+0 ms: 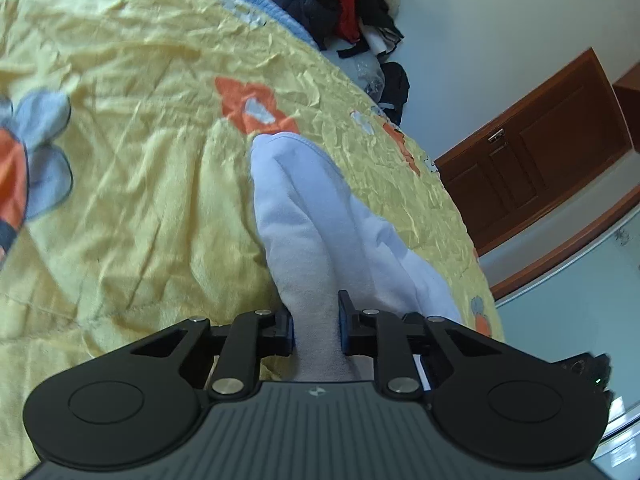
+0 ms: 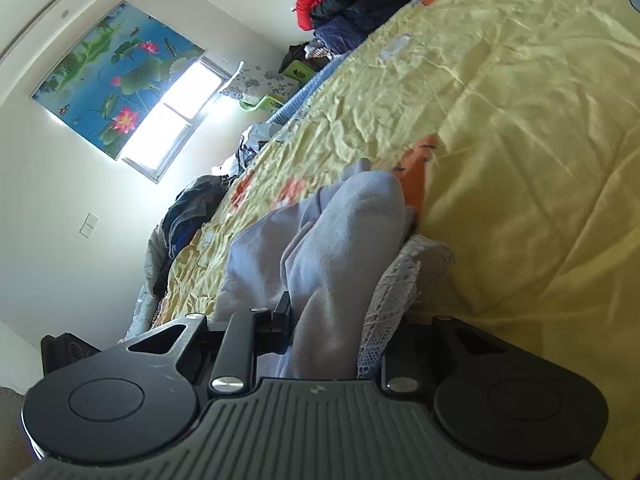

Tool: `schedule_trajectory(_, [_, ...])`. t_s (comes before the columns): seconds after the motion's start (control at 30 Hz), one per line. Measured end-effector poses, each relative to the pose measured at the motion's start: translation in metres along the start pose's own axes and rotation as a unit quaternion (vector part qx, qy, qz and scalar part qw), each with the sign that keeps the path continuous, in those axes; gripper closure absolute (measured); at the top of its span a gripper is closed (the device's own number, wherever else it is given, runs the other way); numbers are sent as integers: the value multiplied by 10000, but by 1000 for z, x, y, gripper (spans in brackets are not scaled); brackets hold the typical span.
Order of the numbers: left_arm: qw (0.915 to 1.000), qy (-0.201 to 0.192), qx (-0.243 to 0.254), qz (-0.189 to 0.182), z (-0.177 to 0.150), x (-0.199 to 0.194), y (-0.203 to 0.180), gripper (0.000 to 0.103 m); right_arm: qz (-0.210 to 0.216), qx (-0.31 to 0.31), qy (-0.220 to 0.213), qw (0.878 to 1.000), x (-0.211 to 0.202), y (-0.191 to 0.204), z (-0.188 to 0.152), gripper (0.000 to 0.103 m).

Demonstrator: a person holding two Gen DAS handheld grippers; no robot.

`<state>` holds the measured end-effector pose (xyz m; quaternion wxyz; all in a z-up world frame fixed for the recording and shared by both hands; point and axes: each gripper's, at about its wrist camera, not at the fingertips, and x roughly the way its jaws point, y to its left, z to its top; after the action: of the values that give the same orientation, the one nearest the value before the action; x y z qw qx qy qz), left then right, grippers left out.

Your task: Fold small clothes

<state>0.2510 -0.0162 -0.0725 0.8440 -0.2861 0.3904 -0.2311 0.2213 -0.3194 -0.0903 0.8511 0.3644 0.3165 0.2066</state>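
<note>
L gripper (image 1: 315, 326) is pointing fwd and somewhat down, its two black fingers (image 1: 352, 332) sitting close together w/ blue pads facing in, pinching a pale cloth fold (image 1: 316, 320) that's running up between them. Linkage arms are folding inward on both sides of the grey ribbed body.

R gripper (image 2: 332, 332) is tilting down too, view rolled to one side. Its left finger (image 2: 280, 320) is showing beside a bunched pale cloth (image 2: 340, 264); the other finger is hiding behind lace trim. Fingers are drawn in narrow, clamping on that cloth.
</note>
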Motion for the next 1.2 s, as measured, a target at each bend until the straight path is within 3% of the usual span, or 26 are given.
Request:
schedule_trajectory(0.13, [9980, -327, 527, 154, 12, -22, -18, 84, 232, -164, -108, 9995, 2, 21, 5, 76])
schedule_trajectory(0.37, [9942, -647, 734, 436, 45, -55, -20, 84, 576, -312, -196, 9977, 19, 54, 17, 76])
schedule_trajectory(0.53, [9966, -138, 328, 745, 40, -51, 6, 84, 351, -141, 260, 9989, 40, 52, 3, 74])
schedule_trajectory(0.63, [9975, 32, -4, 708, 24, -52, 28, 80, 115, 67, 433, 9990, 40, 41, -10, 63])
schedule_trajectory(0.67, [9978, 9, -100, 662, 20, -56, 33, 79, 104, 165, 462, 9987, 37, 37, -14, 53])
schedule_trajectory(0.7, [9980, -4, -190, 603, 17, -59, 37, 77, 123, 235, 482, 9985, 33, 34, -15, 48])
schedule_trajectory(0.77, [9984, -35, -363, 424, 10, -70, 45, 75, 260, 250, 540, 9979, 23, 29, -20, 47])
schedule_trajectory(0.8, [9985, -54, -403, 363, 6, -75, 47, 71, 276, 195, 603, 9976, 17, 29, -23, 47])
schedule_trajectory(0.87, [9989, -75, -410, 229, -4, -84, 48, 49, 292, 43, 725, 9969, 6, 28, -30, 47])
schedule_trajectory(0.9, [9990, -80, -414, 126, -11, -88, 48, 33, 334, -9, 795, 9963, 2, 28, -34, 47])
schedule_trajectory(0.93, [9991, -104, -419, 21, -19, -92, 47, 31, 395, -58, 856, 9955, -3, 28, -38, 46])
schedule_trajectory(1.07, [9995, 13, -236, -205, -43, -94, 38, 31, 596, -326, 1047, 9922, -19, 36, -59, 47])
schedule_trajectory(1.1, [9998, 15, -109, -143, -48, -94, 33, 33, 534, -424, 1087, 9917, -20, 40, -64, 54])
schedule_trajectory(1.13, [10000, 13, 68, -7, -51, -93, 28, 46, 428, -498, 1119, 9915, -19, 43, -68, 61])
schedule_trajectory(1.17, [9997, 36, 188, 177, -52, -91, 25, 57, 314, -533, 1156, 9914, -18, 45, -70, 79])
schedule_trajectory(1.2, [9992, 111, 215, 329, -51, -90, 24, 70, 272, -481, 1159, 9917, -17, 44, -71, 82])
